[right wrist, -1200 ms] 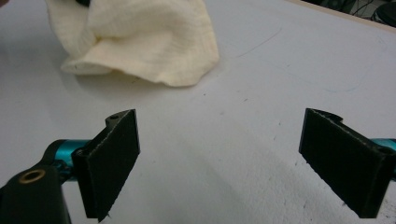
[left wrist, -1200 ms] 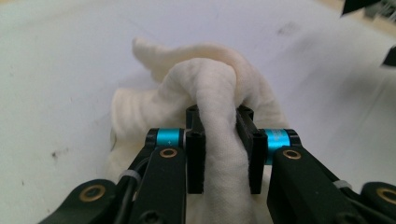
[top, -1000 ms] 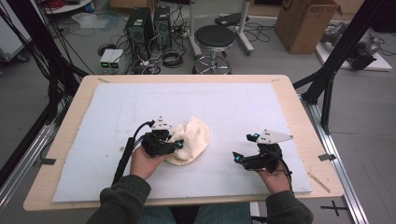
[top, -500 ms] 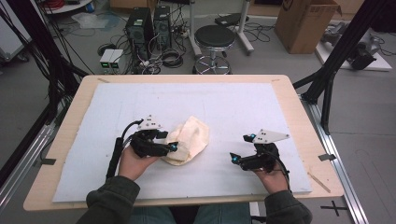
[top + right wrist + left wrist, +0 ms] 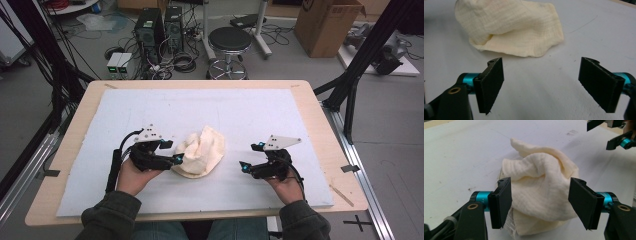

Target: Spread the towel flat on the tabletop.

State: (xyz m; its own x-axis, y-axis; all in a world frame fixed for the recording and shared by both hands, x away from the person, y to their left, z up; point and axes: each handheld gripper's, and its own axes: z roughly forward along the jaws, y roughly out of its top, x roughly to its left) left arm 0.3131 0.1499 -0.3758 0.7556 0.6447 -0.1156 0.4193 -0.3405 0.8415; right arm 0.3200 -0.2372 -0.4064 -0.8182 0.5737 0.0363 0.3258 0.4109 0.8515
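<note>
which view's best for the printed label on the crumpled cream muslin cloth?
Left gripper view: the white printed label sits at the crumpled cream muslin cloth's near bottom edge. The right gripper view and the high view show the cloth's folds.

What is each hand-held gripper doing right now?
Left hand-held gripper: open, jaws just opened, cream cloth between them, not pressed.
Right hand-held gripper: open, empty, jaws just narrowed slightly.

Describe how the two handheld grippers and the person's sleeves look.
Both the left gripper and right gripper are black, with teal joints, flat rectangular black pads, a grey triangular plate with holes on top and a black cable. The sleeves are dark olive.
</note>
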